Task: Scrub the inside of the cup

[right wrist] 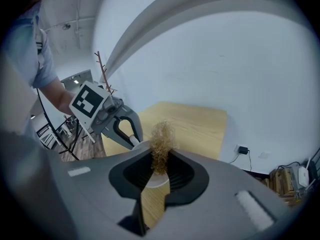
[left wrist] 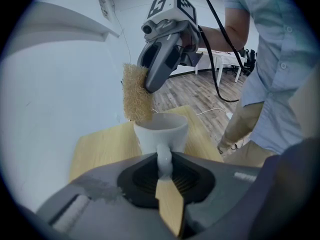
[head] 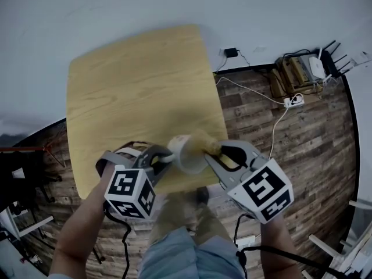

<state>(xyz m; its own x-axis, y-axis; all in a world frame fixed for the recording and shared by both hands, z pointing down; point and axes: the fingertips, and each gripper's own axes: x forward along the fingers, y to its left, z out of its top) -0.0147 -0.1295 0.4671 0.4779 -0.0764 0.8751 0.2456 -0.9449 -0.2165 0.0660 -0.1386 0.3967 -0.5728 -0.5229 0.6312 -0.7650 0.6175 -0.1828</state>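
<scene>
Above the front edge of the wooden table [head: 133, 86], both grippers hold things in the air. My left gripper [head: 164, 156] [left wrist: 164, 166] is shut on the handle of a white cup [head: 183, 153] [left wrist: 161, 130], which stands upright in the left gripper view. My right gripper [head: 213, 154] [right wrist: 160, 160] is shut on a tan fibrous scrubber [left wrist: 136, 98] [right wrist: 161, 140]. The scrubber's lower end rests at the cup's rim on its left side. In the right gripper view, the cup [right wrist: 154, 180] shows only as a white patch below the scrubber.
A power strip [head: 293, 100] with white cables and a white router [head: 317, 67] on boxes lie on the plank floor to the right. A black plug [head: 231, 52] sits at the wall. Dark stands [head: 23, 173] are at the left. The person's legs [head: 186, 237] are below the table edge.
</scene>
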